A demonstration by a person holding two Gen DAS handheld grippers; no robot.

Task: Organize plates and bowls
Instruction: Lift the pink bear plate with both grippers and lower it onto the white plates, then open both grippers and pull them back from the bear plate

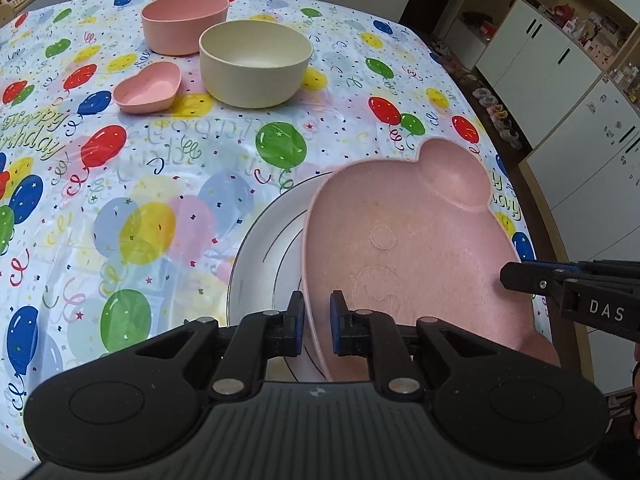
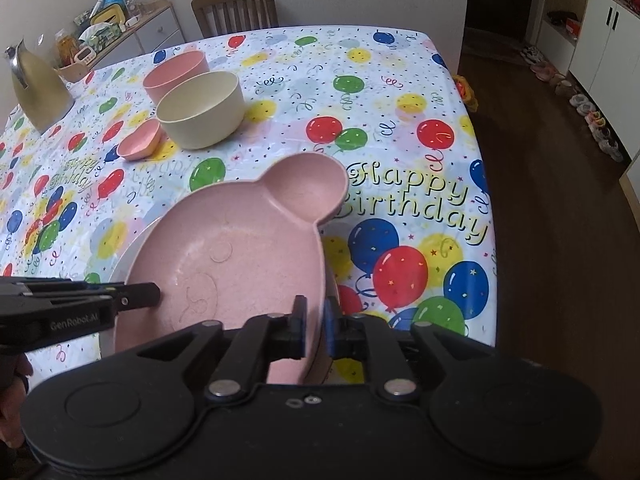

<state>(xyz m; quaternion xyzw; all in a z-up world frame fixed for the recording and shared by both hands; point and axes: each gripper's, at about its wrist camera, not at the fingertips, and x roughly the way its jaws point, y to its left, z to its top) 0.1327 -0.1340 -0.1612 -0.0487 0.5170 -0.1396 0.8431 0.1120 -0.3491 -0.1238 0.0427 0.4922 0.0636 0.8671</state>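
Note:
A pink bear-shaped plate (image 1: 416, 248) lies over a white round plate (image 1: 264, 264) at the table's near edge. My left gripper (image 1: 316, 326) straddles the pink plate's left rim, pads apart with small gaps. My right gripper (image 2: 315, 330) straddles the pink plate (image 2: 240, 256) at its right rim, pads close to it. Each gripper also shows in the other's view: the right gripper (image 1: 505, 276) and the left gripper (image 2: 158, 294). A cream bowl (image 1: 256, 62), a pink bowl (image 1: 184, 20) and a small pink heart dish (image 1: 148, 87) stand further back.
The table wears a balloon-print birthday cloth (image 1: 120, 200). A metal kettle (image 2: 36, 80) stands at the far left corner. A wooden chair (image 2: 236, 8) is behind the table. White cabinets (image 1: 560, 60) and shoes line the floor to the right.

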